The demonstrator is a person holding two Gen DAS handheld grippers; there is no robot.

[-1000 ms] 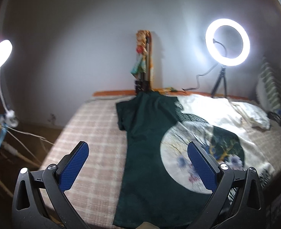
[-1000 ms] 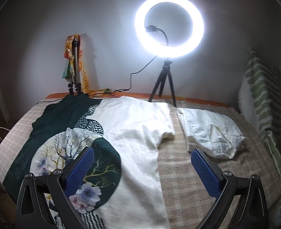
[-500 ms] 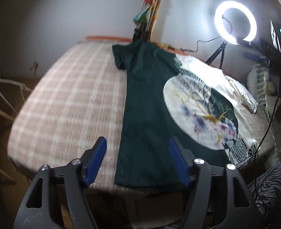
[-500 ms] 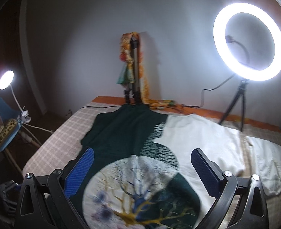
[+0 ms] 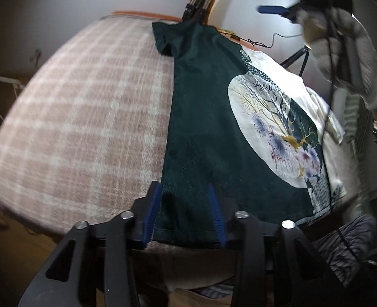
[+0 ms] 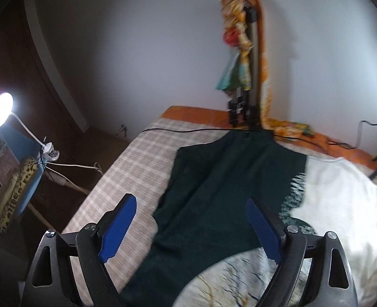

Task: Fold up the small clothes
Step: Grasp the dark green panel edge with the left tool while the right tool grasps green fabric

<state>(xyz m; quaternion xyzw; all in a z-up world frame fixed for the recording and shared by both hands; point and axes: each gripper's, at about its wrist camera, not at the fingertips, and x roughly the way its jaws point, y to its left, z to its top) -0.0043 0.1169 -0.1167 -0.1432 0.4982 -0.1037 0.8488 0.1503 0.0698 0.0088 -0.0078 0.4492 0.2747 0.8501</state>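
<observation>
We find the pink-and-cream checked woven bedcover [image 5: 81, 117] serving as the folding surface. Spread flat along it lies the dark green short-sleeved shirt with a round tree print [image 5: 209, 133]. At the shirt's near hem corner, our left gripper [image 5: 186, 212] is closing, cloth between its ribbed blue pads. Over the shirt's upper half, our right gripper [image 6: 191, 227] hovers, jaws wide but beginning to close, nothing gripped.

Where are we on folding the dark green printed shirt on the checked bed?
Done: the dark green shirt with the round tree print lies spread flat on the checked bedcover. In hand: the left gripper is closing over its near hem corner; the right gripper hovers above the upper part, closing slightly. Left: no fold made yet.
</observation>
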